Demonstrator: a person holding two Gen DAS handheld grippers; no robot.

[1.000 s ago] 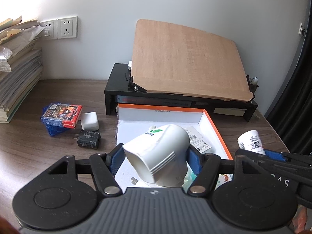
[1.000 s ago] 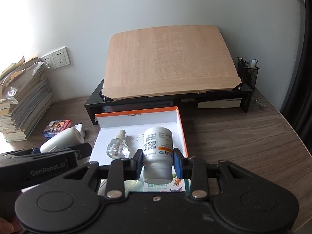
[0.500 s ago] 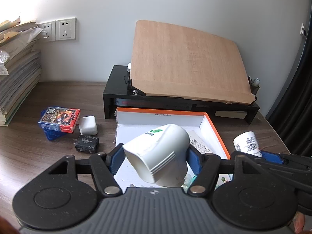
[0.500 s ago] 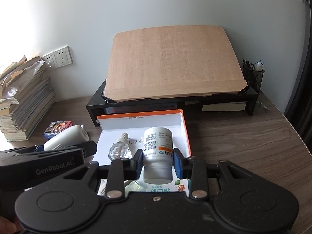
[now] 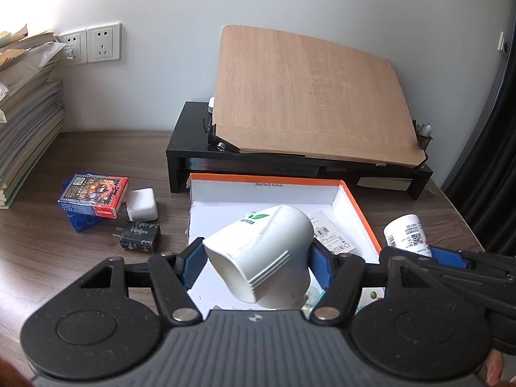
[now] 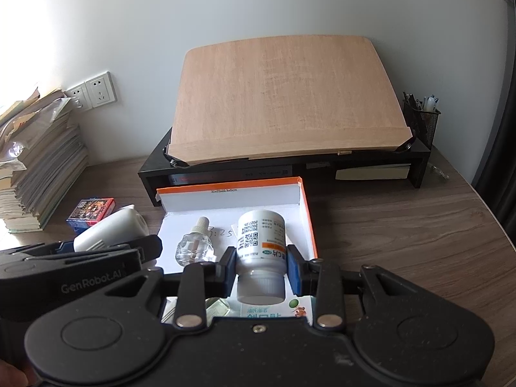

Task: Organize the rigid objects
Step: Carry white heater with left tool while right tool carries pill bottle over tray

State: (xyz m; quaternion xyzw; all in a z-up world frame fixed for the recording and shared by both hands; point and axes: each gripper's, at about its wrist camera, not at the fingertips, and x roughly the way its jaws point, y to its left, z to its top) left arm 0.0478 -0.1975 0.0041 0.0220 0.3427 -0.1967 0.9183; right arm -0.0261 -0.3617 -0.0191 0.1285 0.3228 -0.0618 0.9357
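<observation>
Left gripper (image 5: 256,262) is clamped on a white plastic plug-in device (image 5: 261,259), blue pads pressed against both its sides, held tilted above the near part of the orange-rimmed box (image 5: 358,213). Right gripper (image 6: 261,267) is clamped on a white pill bottle (image 6: 261,242), held cap toward the camera, label with QR code up, over the right half of the same box; in the left wrist view the bottle shows at far right (image 5: 407,234) just past the box's right wall. Inside the box, on its white floor: a small clear glass bottle (image 6: 194,246) with a white neck, lying just left of the pill bottle, plus a paper label (image 5: 327,232) near the right wall and some green-printed packaging (image 6: 277,311) at the near edge, partly hidden by the grippers. Box sits on a wooden desk (image 6: 403,225), right in front of a black monitor riser (image 5: 193,158) with a wooden board (image 5: 309,96) leaning on top. Left of the box on the desk: a red-blue card box (image 5: 93,195) resting on a blue item, a white charger cube (image 5: 142,204) just beside it, a black plug adapter (image 5: 140,235) in front of the cube. Stack of papers (image 5: 25,103) at far left, wall sockets (image 5: 93,43) behind, mesh pen holder (image 6: 421,122) on the riser's right end.
</observation>
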